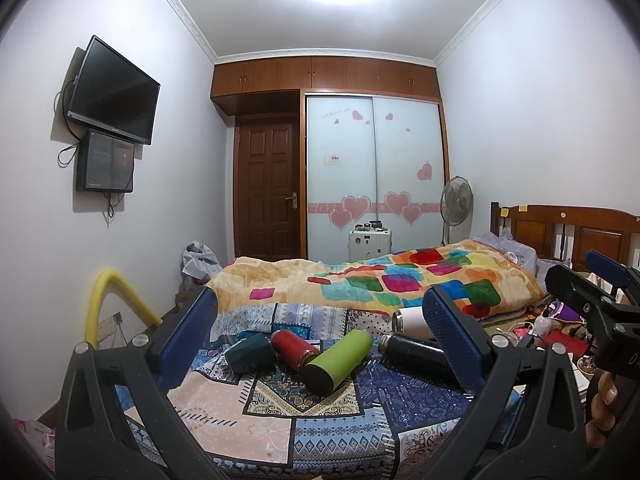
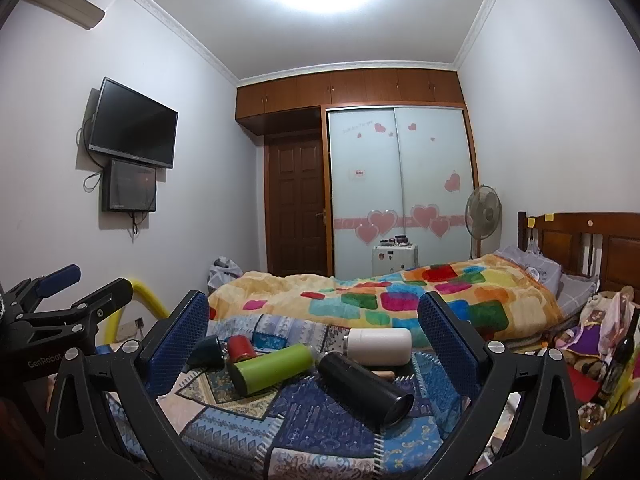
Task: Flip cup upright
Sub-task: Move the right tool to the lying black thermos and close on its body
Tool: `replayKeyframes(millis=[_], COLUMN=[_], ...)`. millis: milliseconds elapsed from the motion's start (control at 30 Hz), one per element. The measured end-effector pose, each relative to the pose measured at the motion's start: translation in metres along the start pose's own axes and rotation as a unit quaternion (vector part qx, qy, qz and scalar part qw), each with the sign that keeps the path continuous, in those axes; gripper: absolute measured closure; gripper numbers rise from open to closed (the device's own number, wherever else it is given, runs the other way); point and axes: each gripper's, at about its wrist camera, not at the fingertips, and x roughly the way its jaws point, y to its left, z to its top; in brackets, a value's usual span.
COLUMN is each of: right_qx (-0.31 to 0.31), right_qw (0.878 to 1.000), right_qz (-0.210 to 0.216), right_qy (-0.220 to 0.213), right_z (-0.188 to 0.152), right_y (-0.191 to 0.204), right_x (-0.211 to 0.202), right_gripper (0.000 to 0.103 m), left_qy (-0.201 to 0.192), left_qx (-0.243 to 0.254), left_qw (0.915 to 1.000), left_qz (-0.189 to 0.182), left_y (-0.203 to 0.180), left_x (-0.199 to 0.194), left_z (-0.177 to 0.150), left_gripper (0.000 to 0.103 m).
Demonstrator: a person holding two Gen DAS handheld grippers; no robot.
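Observation:
Several cups lie on their sides on the patterned bedspread (image 1: 280,412): a dark teal cup (image 1: 250,353), a red cup (image 1: 294,347), a green cup (image 1: 338,360), a black cup (image 1: 420,354) and a white cup (image 1: 410,320). My left gripper (image 1: 320,332) is open and empty, held above and in front of them. In the right wrist view the teal cup (image 2: 208,351), red cup (image 2: 242,347), green cup (image 2: 272,368), black cup (image 2: 364,388) and white cup (image 2: 380,345) lie between the open fingers of my right gripper (image 2: 314,332), which holds nothing.
A colourful blanket (image 1: 380,280) is heaped behind the cups. A wooden headboard (image 1: 568,232) and clutter (image 2: 592,340) stand at the right. A yellow tube (image 1: 116,300) stands at the left. The other gripper shows at the edge of each view (image 1: 592,304) (image 2: 52,308).

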Motion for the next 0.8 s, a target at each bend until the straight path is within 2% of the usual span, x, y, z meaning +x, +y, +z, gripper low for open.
replayKeyframes(millis=[267, 500, 600, 667, 800], right_qx=[-0.003, -0.048, -0.074, -0.087, -0.117], right_qw=[1.000, 0.993, 0.983, 0.977, 0.958], right_qz=[-0.002, 0.007, 0.022, 0.031, 0.049], right_qy=[0.021, 0.109, 0.168, 0.193, 0.259], right_z=[-0.008, -0.027, -0.043, -0.051, -0.079], right_y=[-0.009, -0.032, -0.045, -0.050, -0.059], right_x=[0.013, 0.068, 0.105, 0.119, 0.160], right_gripper=[0.000, 0.000, 0.000, 0.000, 0.000], left_qy=[0.025, 0.068, 0.093, 0.105, 0.126], left_qx=[0.002, 0.002, -0.006, -0.009, -0.010], left_qw=[0.9997, 0.9976, 0.9953, 0.9940, 0.9913], left_qz=[-0.005, -0.011, -0.023, -0.027, -0.035], left_y=[-0.002, 0.001, 0.006, 0.007, 0.006], left_x=[0.022, 0.070, 0.096, 0.112, 0.138], left_z=[-0.008, -0.030, -0.041, -0.049, -0.062], left_gripper=[0.000, 0.000, 0.000, 0.000, 0.000])
